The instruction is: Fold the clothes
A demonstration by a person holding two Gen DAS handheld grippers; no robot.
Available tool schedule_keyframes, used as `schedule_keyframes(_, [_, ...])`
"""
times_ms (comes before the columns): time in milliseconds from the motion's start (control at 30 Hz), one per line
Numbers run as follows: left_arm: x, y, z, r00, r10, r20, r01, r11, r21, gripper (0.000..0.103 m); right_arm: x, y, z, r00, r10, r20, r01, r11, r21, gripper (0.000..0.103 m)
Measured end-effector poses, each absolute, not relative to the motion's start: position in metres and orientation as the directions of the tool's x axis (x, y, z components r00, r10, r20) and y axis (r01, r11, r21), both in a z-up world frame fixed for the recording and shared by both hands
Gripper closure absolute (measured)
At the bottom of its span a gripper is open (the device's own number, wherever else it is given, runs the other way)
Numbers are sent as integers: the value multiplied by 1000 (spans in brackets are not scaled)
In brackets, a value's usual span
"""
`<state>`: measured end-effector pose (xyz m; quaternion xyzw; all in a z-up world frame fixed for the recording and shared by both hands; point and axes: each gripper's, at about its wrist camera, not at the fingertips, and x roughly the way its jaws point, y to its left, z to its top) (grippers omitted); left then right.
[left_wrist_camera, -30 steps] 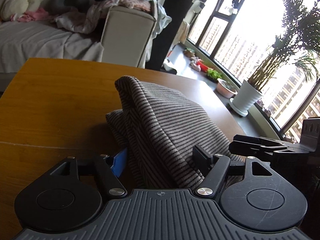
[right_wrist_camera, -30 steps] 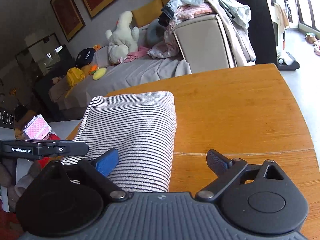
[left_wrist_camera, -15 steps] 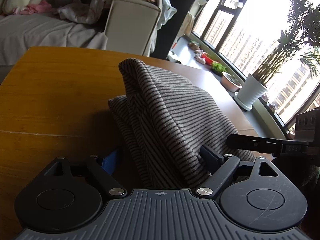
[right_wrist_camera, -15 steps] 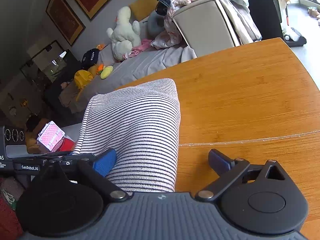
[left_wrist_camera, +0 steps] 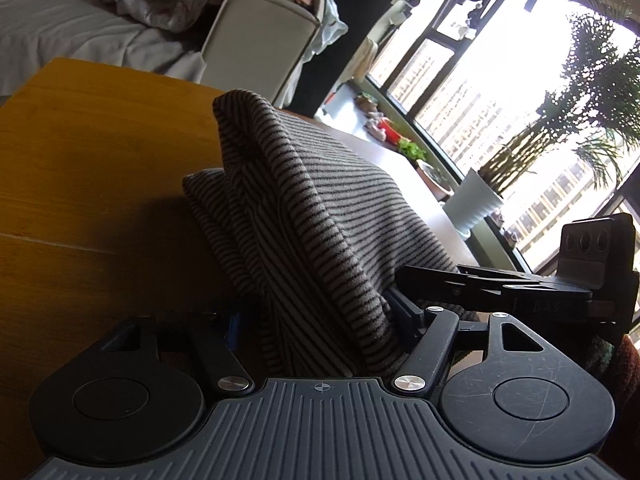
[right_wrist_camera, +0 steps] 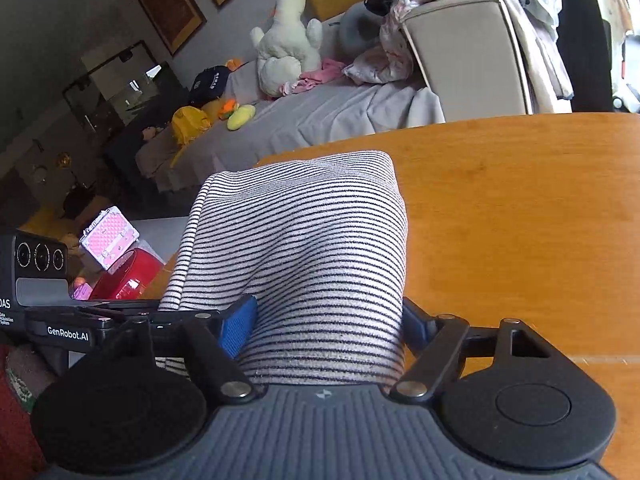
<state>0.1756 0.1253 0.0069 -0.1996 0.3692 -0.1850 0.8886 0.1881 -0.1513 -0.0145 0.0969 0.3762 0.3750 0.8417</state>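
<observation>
A folded grey garment with thin dark stripes (left_wrist_camera: 320, 208) rests on the wooden table (left_wrist_camera: 92, 168); its near edge is bunched between the fingers of my left gripper (left_wrist_camera: 320, 316), which is shut on it. The right wrist view shows the same striped garment (right_wrist_camera: 304, 232) as a thick fold, pressed from both sides by my right gripper (right_wrist_camera: 328, 320), which is shut on it. The two grippers hold the near edge side by side: the right gripper's body (left_wrist_camera: 520, 280) shows at the right of the left view, and the left gripper's body (right_wrist_camera: 60, 320) at the left of the right view.
The wooden table (right_wrist_camera: 520, 208) stretches away beyond the garment. Past its far edge stand a beige armchair heaped with clothes (right_wrist_camera: 460, 40) and a grey sofa with a plush toy (right_wrist_camera: 284, 40). A potted plant (left_wrist_camera: 480, 204) stands by the window.
Both grippers' fingers have drawn in onto the garment's near edge; the right one was open around the fold before. The fold now stands higher and closer in both views.
</observation>
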Motion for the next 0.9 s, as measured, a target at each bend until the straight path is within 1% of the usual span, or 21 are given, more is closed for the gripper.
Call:
schedule_keyframes(133, [195,166,10,700,-419,-578,135,873,-468,31,220,-100,-16,427,721,-546,-594,679,431,27])
schedule_keyframes(300, [220,210,19,742,-332,-582,89,910,-405,30,253,-48,-20,426,735,-527,-635,658,405,26])
schedule_keyframes(367, [225,219,27,757,-289,-586,71,928,-366,30,253,-41,-16,443,723,-530,-639,669,379,22])
schedule_keyframes(400, [223,221,36,774,-261,-577,69,940,-334,32,249,-37,-12,475,702,-532,-649,687,328,20])
schedule_keyframes(433, [220,222,45,795,-237,-558,70,950,-304,33,242,-35,-8,506,682,-528,-663,699,267,16])
schedule_keyframes(467, [217,223,57,819,-219,-530,75,957,-280,35,234,-35,-4,536,667,-517,-675,707,212,15])
schedule_keyframes(533, [215,223,78,859,-212,-465,92,959,-268,36,218,-34,4,596,638,-488,-688,718,99,14])
schedule_keyframes(567, [219,224,84,869,-211,-448,97,960,-264,36,210,-33,9,624,624,-470,-690,722,42,14])
schedule_keyframes(600, [231,223,80,860,-212,-464,94,960,-264,36,199,-34,15,652,622,-434,-688,726,6,16])
schedule_keyframes(667, [256,223,73,840,-216,-497,89,960,-265,35,184,-34,25,636,662,-396,-719,695,8,33])
schedule_keyframes(733, [280,223,65,820,-219,-529,84,960,-266,39,171,-30,30,585,708,-396,-765,643,21,35])
schedule_keyframes(767, [292,222,62,809,-220,-545,82,960,-266,42,167,-23,26,557,710,-431,-780,625,22,35])
schedule_keyframes(800, [305,222,58,798,-221,-561,79,961,-266,43,163,-16,22,528,710,-466,-795,606,23,35])
schedule_keyframes(833, [316,223,50,781,-225,-582,75,960,-270,42,160,-9,12,532,688,-494,-792,611,-1,34])
schedule_keyframes(867, [325,225,36,763,-229,-604,69,959,-276,40,157,-1,2,537,664,-520,-788,616,-26,34])
schedule_keyframes(900, [326,226,31,767,-230,-599,70,958,-277,40,151,4,-5,563,654,-505,-787,611,-85,33])
